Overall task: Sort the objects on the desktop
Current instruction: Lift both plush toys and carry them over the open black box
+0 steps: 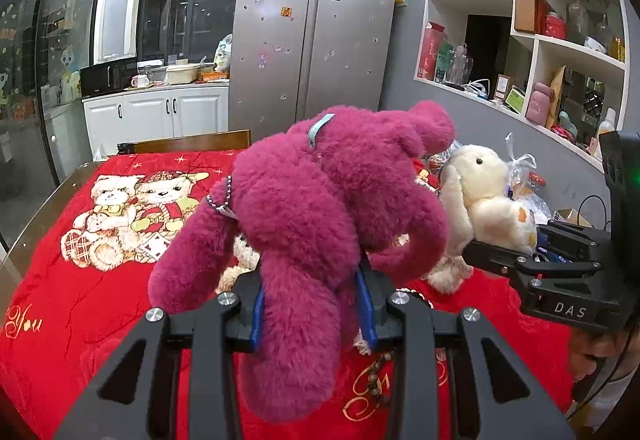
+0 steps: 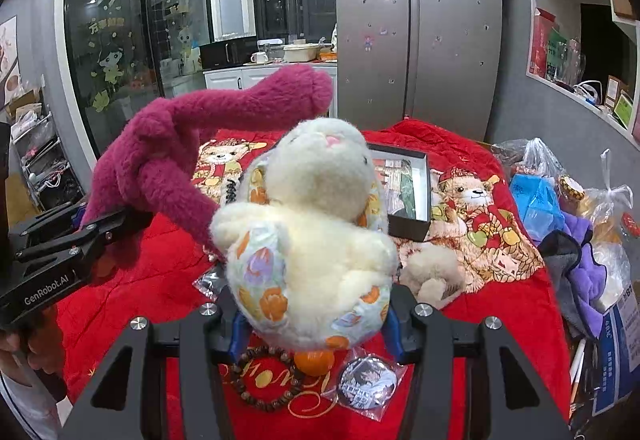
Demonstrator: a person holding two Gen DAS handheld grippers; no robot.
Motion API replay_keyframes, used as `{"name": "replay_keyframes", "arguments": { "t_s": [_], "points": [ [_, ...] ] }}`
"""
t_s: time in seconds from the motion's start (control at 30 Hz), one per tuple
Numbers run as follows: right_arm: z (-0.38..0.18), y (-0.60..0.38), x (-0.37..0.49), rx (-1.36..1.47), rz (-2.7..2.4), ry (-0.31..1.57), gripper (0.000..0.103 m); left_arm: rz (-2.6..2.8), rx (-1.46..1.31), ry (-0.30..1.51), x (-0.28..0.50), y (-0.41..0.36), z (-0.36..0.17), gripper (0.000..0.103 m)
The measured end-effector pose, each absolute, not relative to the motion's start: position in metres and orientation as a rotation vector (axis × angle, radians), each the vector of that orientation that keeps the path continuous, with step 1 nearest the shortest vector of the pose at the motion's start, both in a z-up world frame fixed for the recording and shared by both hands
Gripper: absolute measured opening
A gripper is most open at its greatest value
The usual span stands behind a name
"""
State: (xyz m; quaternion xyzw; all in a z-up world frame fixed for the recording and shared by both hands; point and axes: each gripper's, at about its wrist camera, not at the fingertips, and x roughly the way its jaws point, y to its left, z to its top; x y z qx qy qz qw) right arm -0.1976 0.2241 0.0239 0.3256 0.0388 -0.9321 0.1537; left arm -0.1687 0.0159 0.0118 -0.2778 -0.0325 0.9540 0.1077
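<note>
The left gripper (image 1: 316, 314) clamps the pink plush (image 1: 320, 208) by a limb; the right gripper (image 2: 316, 324) clamps the white plush (image 2: 316, 240) at its base. Both hang above the red cloth (image 2: 500, 304). Each should be carried clear of the other. The pink one stretches lengthwise away from its gripper; the white one stands upright, face up.
</note>
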Motion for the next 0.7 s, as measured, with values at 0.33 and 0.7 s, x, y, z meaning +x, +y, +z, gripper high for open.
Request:
{"name": "replay_keyframes", "arguments": {
  "t_s": [0.33, 0.7],
  "points": [
    [0.033, 0.223, -0.240, 0.925, -2.691, 0.121, 0.052, 2.802, -0.848, -0.066, -0.234, 0.012, 0.023, 0.036],
    [0.020, 0.225, -0.324, 1.014, -2.709, 0.110, 0.053, 2.770, -0.900, 0.010, -0.346, 0.038, 0.021, 0.037]
  ]
}}
